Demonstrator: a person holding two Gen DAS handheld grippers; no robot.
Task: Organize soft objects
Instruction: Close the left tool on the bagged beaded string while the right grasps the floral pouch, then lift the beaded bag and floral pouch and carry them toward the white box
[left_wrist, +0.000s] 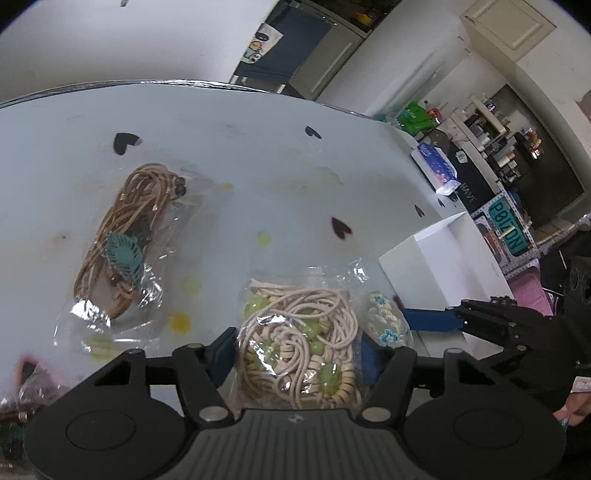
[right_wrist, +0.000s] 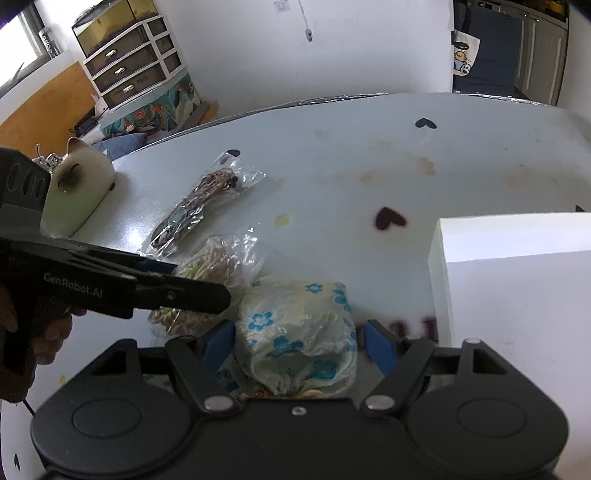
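Observation:
My left gripper (left_wrist: 297, 349) is shut on a clear bag of cream cords and green beads (left_wrist: 299, 347), held at the near table edge; the bag also shows in the right wrist view (right_wrist: 218, 266). My right gripper (right_wrist: 295, 339) is shut on a cream fabric pouch with blue flowers (right_wrist: 299, 332), which also shows in the left wrist view (left_wrist: 384, 321) just right of the bead bag. A clear bag of brown cords with a teal disc (left_wrist: 125, 236) lies flat on the table to the left, apart from both grippers; it shows in the right wrist view too (right_wrist: 195, 210).
A white box (right_wrist: 517, 288) stands on the table's right side, close to my right gripper; it also shows in the left wrist view (left_wrist: 443, 254). A cat-shaped plush (right_wrist: 77, 184) sits at the far left. A tissue pack (left_wrist: 436, 166) lies at the far right edge.

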